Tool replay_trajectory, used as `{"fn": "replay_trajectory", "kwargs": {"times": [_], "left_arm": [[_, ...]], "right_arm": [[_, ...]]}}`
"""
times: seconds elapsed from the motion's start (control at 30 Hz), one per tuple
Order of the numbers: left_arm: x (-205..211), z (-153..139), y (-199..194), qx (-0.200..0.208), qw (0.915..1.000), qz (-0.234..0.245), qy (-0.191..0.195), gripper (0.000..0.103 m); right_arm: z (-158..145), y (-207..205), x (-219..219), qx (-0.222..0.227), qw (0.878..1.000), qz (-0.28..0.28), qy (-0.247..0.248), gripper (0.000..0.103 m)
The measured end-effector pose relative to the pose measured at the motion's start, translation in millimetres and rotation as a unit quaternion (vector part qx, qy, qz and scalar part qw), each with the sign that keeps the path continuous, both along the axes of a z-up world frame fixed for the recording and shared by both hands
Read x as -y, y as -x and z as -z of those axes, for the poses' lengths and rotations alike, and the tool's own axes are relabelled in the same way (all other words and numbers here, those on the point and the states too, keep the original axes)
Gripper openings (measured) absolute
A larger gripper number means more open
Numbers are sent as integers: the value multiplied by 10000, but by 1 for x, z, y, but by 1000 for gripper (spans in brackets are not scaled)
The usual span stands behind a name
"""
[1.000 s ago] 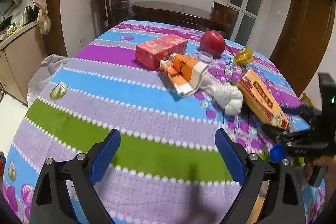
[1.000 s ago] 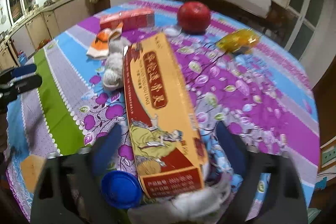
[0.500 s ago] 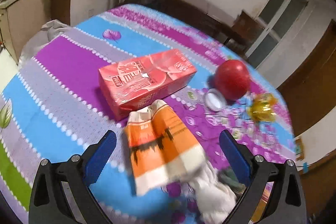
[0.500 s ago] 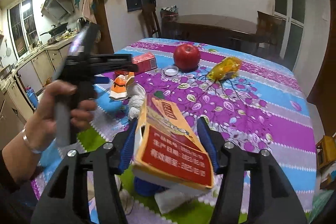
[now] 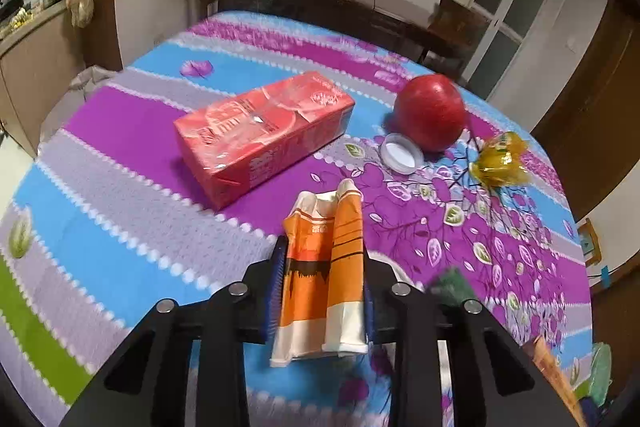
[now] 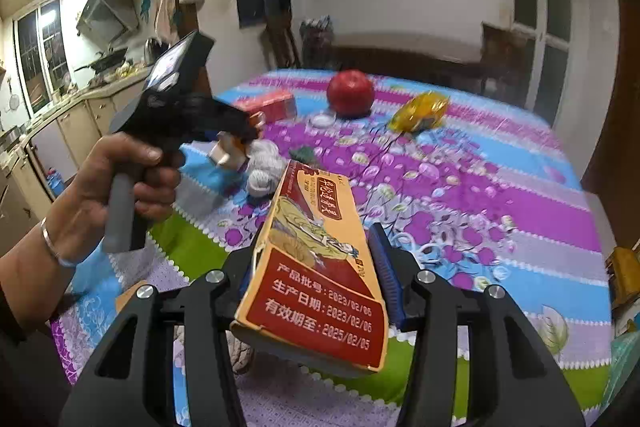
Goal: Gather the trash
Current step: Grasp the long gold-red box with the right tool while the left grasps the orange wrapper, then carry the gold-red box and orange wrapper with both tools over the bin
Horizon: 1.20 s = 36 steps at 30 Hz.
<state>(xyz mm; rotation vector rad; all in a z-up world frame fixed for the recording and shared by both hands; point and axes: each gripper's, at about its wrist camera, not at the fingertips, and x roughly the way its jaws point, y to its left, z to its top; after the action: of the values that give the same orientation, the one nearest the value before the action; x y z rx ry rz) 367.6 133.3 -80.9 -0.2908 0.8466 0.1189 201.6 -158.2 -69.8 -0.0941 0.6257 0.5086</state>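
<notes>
A flattened orange and white carton [image 5: 320, 283] lies on the striped tablecloth [image 5: 120, 187]. My left gripper [image 5: 324, 251] is closing on it, and both blue pads press its folded sides. In the right wrist view a hand [image 6: 120, 179] holds that left gripper [image 6: 240, 131] over the carton [image 6: 228, 155]. My right gripper [image 6: 316, 239] holds a long yellow and red box [image 6: 320, 291] lifted off the table and tilted. Its jaws are still closing, with both pads against the box's sides.
A red drink carton [image 5: 264, 127], a red apple [image 5: 430, 111], a white lid [image 5: 401, 151] and a yellow wrapper [image 5: 498, 159] lie farther back. Next to the orange carton sits a white crumpled wad [image 6: 262, 167]. Kitchen cabinets [image 6: 60, 131] stand to the left.
My left gripper moved forward over the table to the orange carton and its wide jaws closed on it. My right gripper closed on the yellow box and raised it off the table.
</notes>
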Motion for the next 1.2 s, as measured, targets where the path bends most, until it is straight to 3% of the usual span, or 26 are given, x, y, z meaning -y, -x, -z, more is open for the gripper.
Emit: {"fn": "replay_trajectory", "kwargs": {"times": [0.13,0.37,0.53,0.87,1.2], "left_arm": [[1,-13,24,207,9996,130,-111,29],[-4,-38,68,410,9986,320,61,28],[12,-59,98,574,9963,638,-82,28],[108,-96,136,1088,9793,1415,-957,28],[217,-109,165,1471,9547,2259,-1258,28]], "right_arm": [[-10,17,3,352,9993,101,64,47],[-27,32,17,610,9976,315,-90,47],[-41,43,31,771,9954,513,-261,47],[-58,64,64,1014,9887,1075,-267,47],[-73,93,120,1278,9734,1896,-155,47]]}}
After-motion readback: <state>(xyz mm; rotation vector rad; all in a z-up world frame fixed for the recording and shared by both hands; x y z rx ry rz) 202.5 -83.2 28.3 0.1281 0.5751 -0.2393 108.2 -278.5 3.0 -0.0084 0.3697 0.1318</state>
